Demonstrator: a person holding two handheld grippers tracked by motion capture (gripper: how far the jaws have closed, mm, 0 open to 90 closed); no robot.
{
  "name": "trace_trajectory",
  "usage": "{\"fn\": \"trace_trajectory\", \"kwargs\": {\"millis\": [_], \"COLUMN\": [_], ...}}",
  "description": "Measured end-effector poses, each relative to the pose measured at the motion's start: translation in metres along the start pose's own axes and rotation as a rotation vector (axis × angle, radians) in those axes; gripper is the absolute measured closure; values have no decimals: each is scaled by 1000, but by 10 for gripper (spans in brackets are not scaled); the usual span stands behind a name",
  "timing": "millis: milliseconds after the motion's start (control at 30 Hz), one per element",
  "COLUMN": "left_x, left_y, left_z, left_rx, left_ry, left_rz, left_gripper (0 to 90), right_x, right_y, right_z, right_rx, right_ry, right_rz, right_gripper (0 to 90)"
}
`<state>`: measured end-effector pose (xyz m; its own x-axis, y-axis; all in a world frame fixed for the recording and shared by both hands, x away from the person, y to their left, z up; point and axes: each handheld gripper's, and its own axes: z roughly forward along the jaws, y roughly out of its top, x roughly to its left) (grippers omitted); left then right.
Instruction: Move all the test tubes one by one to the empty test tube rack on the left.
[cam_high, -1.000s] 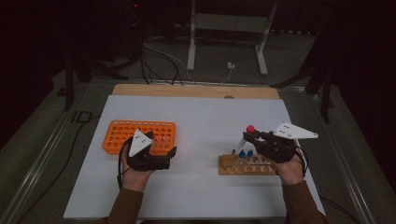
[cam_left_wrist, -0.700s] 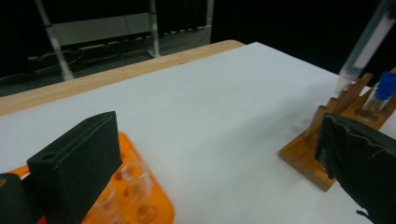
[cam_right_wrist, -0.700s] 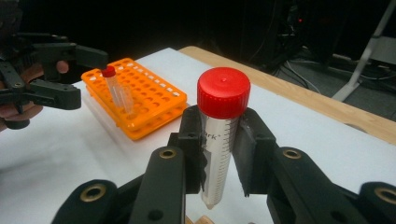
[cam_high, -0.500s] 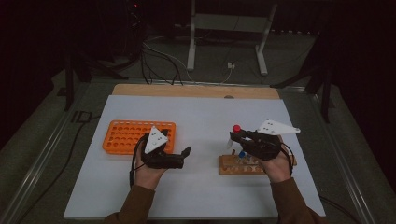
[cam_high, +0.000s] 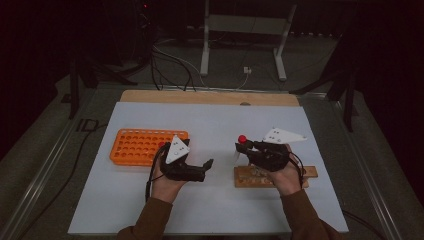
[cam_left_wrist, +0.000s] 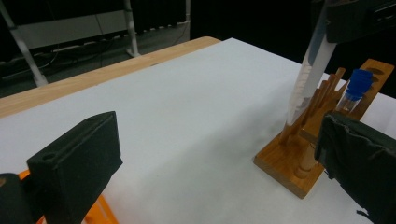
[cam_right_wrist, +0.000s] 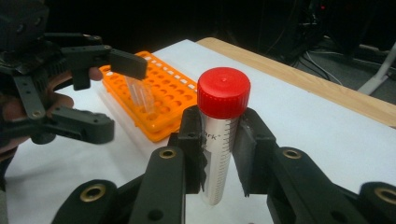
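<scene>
Two hand-held grippers are over our white bench (cam_high: 150, 210). With the right hand-held gripper (cam_right_wrist: 219, 140) we grasp a tube with a red cap (cam_right_wrist: 222, 121); both pads press on its clear body, and it stands almost upright in the jaws. In the high view this tube (cam_high: 241, 142) hangs just above the left end of the wooden rack (cam_high: 310, 173), where a tube with a blue cap (cam_left_wrist: 357, 86) sits. Our left hand-held gripper (cam_high: 202, 169) is released, with nothing between its jaws. It is between the orange rack (cam_high: 135, 145) and the wooden rack, pointing toward the right one.
</scene>
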<state>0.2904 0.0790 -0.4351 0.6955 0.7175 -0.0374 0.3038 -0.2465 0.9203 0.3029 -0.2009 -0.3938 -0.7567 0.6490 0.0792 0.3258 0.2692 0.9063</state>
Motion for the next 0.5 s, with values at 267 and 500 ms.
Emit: {"fn": "trace_trajectory", "kwargs": {"millis": [267, 500], "left_x": [-9, -20], "left_y": [3, 6], "left_z": [8, 17], "left_rx": [13, 42], "left_ry": [-11, -60], "left_rz": [5, 13], "left_gripper": [12, 62], "right_x": [7, 15], "right_y": [1, 1], "right_z": [11, 19], "right_rx": [11, 20], "right_ry": [20, 41], "right_rz": [-5, -8], "right_gripper": [743, 743]}}
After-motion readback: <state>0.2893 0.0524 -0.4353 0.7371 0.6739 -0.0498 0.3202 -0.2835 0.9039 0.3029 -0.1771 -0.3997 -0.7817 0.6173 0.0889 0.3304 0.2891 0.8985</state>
